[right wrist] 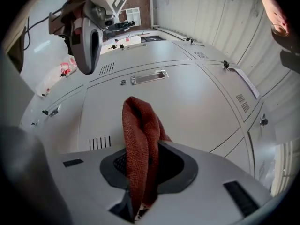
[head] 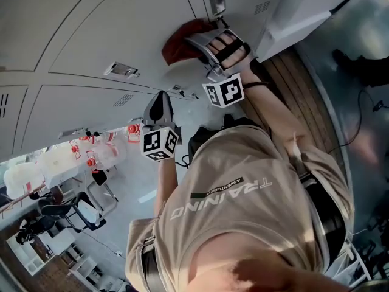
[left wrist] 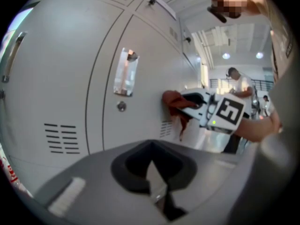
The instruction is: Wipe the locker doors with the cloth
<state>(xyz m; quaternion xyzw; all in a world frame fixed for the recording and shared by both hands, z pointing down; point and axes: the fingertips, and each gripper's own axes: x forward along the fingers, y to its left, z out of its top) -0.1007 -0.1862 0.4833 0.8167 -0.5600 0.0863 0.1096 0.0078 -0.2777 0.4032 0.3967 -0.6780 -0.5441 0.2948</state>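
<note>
A dark red cloth is pressed to a pale grey locker door, bunched in my right gripper. In the right gripper view the cloth stands up from the shut jaws of that gripper, over a door with a metal handle and a vent. My left gripper hangs lower left of the cloth, a little off the lockers. Its jaws are shut with nothing in them. From the left gripper view the right gripper and cloth show further along the row.
A locker door stands open at the upper right, beside a wooden strip. Plastic bottles with red caps sit on a table at the left, chairs beyond. A label holder and keyhole mark the nearest door. A person stands far off.
</note>
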